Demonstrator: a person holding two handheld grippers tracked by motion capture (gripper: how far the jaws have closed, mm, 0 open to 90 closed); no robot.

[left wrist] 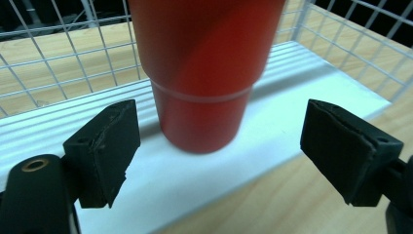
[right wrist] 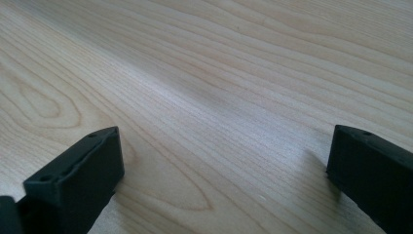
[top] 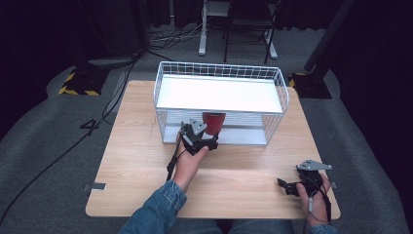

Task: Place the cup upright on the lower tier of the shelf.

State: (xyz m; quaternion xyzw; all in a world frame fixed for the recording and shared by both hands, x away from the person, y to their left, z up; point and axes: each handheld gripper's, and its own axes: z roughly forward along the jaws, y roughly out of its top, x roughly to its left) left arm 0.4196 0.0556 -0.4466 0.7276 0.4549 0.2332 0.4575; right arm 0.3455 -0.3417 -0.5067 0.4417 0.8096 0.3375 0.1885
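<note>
Resting low on the table (top: pixel 146 165), the right gripper (top: pixel 288 186) has its jaws spread wide with bare wood between them. Farther off, the left gripper (left wrist: pixel 219 161) also stands open, its pads clear of the cup (left wrist: pixel 204 73) on either side. That red cup is just ahead of those jaws, upright, its long axis vertical, narrow base down on the white lower shelf of the wire rack (top: pixel 219 92).

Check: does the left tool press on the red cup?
No, the left tool has both jaws clear of the red cup, with visible gaps.
</note>
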